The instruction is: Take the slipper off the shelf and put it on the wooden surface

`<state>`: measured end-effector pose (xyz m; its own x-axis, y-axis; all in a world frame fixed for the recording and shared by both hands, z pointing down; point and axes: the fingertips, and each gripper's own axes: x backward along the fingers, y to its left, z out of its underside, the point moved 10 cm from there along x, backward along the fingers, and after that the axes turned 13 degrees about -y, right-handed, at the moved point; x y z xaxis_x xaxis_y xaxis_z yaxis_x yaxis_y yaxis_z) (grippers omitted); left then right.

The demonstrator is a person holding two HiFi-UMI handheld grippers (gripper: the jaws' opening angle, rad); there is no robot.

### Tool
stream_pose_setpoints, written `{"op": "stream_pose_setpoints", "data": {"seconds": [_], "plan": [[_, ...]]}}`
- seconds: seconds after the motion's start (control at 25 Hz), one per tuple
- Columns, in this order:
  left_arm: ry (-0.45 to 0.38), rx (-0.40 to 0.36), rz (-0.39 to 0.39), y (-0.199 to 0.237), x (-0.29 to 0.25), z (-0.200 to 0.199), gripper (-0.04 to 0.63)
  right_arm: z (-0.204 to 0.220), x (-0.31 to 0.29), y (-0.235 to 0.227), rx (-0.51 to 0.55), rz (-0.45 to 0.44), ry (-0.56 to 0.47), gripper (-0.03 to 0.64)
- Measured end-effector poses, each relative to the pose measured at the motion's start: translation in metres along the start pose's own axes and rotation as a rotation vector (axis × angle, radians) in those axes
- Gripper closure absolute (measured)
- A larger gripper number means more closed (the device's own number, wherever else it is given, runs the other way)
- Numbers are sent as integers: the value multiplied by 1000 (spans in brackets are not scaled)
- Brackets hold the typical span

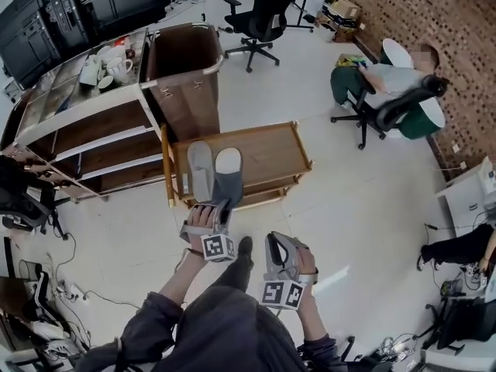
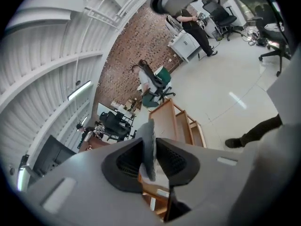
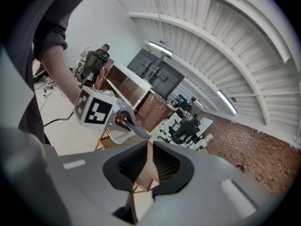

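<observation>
Two grey slippers show over the wooden cart top (image 1: 267,155) in the head view. One slipper (image 1: 200,170) lies flat on the wood at the left. My left gripper (image 1: 211,212) is shut on the heel of the other slipper (image 1: 228,178), whose white toe reaches over the cart; whether it touches the wood I cannot tell. In the left gripper view the slipper's thin edge (image 2: 149,147) is pinched between the pads of the left gripper (image 2: 150,157). My right gripper (image 1: 279,245) hangs lower right, off the cart, with a narrow gap and nothing in it. The right gripper (image 3: 148,166) shows only the cart through its slit.
The wooden shelf unit (image 1: 101,134) stands left of the cart, with cups (image 1: 108,68) on top. A brown bin (image 1: 182,68) sits behind the cart. An office chair (image 1: 260,14) and a seated person (image 1: 387,84) are further back. My shoe (image 1: 245,246) is below the cart.
</observation>
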<state>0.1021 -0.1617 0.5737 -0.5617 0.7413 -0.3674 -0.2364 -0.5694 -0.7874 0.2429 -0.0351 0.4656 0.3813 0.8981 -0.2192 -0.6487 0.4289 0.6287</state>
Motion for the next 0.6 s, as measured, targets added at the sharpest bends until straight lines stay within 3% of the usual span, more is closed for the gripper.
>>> {"op": "stream_pose_setpoints", "data": {"seconds": [0.16,0.36,0.44,0.6], "plan": [[80,-20,76,-14,-93,28,503,49,-3,-41,-13,17,60,578],[175,21,191,-34,-188,59,500,100,-33,-98,-24,-44,106,580],[193,89,232,-42,-218,66,484,113,-50,-123,-46,-61,95,580],[264,316,330,-74,-250,83,406,138,-77,-150,-130,-118,69,580]]}}
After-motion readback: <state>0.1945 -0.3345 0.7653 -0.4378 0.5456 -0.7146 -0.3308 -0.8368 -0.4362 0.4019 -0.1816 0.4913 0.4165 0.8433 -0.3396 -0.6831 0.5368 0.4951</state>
